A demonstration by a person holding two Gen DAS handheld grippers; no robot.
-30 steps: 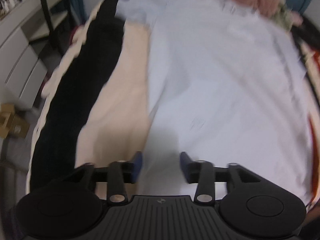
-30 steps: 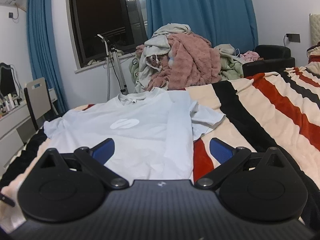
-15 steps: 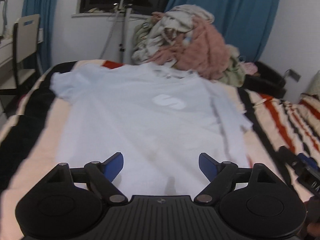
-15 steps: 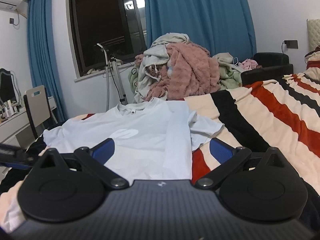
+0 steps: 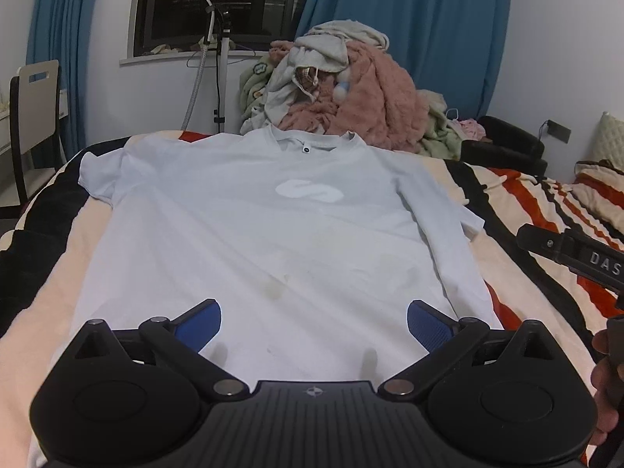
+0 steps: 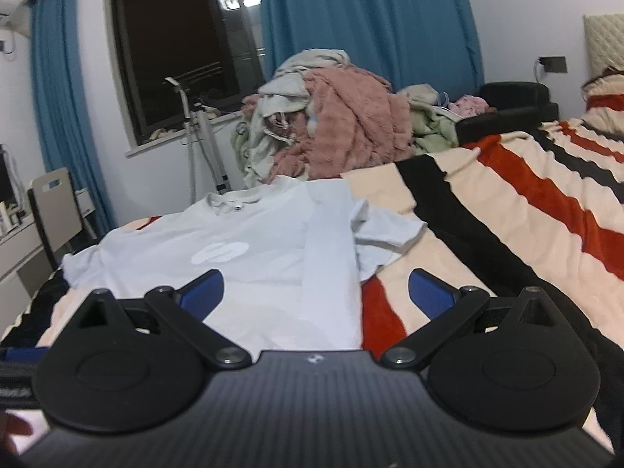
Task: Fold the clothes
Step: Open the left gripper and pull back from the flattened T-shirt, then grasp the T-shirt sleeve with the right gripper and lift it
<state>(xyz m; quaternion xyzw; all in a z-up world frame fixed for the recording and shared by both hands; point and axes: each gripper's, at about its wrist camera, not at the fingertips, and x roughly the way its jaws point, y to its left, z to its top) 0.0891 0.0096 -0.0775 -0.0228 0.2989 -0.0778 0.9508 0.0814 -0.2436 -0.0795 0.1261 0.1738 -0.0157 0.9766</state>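
A pale blue T-shirt [image 5: 273,234] with a white logo lies flat, front up, on the striped bed, collar at the far end. It also shows in the right wrist view [image 6: 273,257]. My left gripper [image 5: 314,321] is open and empty, just above the shirt's near hem at its middle. My right gripper [image 6: 316,290] is open and empty, near the shirt's right hem corner; its body shows in the left wrist view [image 5: 573,253].
The striped red, black and cream blanket [image 6: 526,234] covers the bed. A pile of clothes with a pink fleece [image 5: 351,89] sits beyond the collar. A chair [image 5: 35,117] and white stand [image 5: 220,58] are at the left, a black seat [image 5: 507,144] at the right.
My left gripper has tilted up from looking down at the shirt's left side to facing along the shirt, and its jaws have opened wide. The right gripper has shifted slightly.
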